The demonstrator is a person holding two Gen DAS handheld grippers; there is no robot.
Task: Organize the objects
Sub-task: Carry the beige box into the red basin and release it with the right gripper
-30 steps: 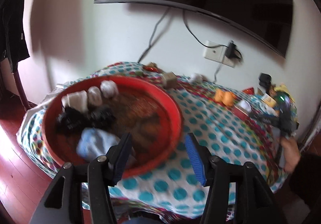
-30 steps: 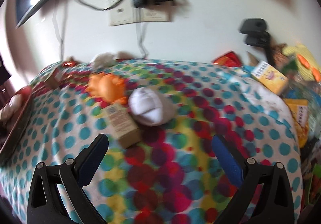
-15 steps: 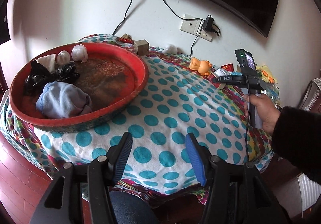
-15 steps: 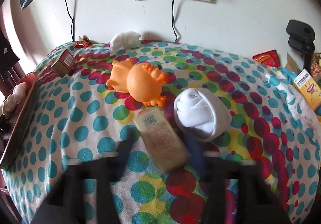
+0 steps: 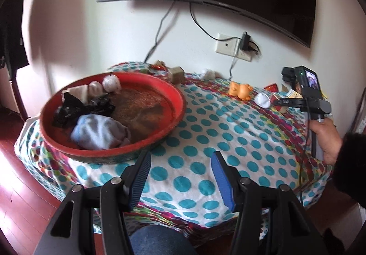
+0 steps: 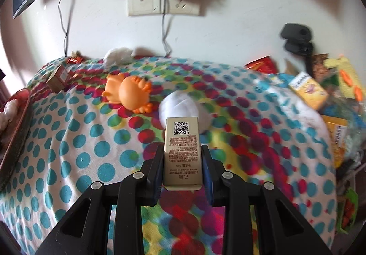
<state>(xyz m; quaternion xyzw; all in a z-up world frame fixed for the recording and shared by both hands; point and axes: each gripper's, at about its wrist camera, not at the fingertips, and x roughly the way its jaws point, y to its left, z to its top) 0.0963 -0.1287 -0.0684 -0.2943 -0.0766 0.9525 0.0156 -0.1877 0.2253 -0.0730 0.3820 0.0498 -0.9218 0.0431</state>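
Observation:
My right gripper (image 6: 182,152) is shut on a small beige carton (image 6: 182,152) with a QR code, held above the dotted tablecloth. Beyond it lie a white rolled sock (image 6: 180,106) and an orange toy (image 6: 130,92). My left gripper (image 5: 180,172) is open and empty over the table's near edge, just right of a red round tray (image 5: 173,92) holding a blue cloth (image 5: 98,132), black socks (image 5: 68,108) and white rolled socks (image 5: 111,82). The right gripper's body (image 5: 306,99) shows at the right of the left wrist view.
A small brown box (image 6: 58,76) and a white wad (image 6: 117,55) lie near the wall. Snack packets and a yellow box (image 6: 308,89) crowd the table's right side. A black camera mount (image 6: 297,38), wall sockets with cables and a TV are behind.
My right gripper closed on the beige carton and lifted it off the cloth. My left gripper drew back from the tray toward the table's near edge, still open.

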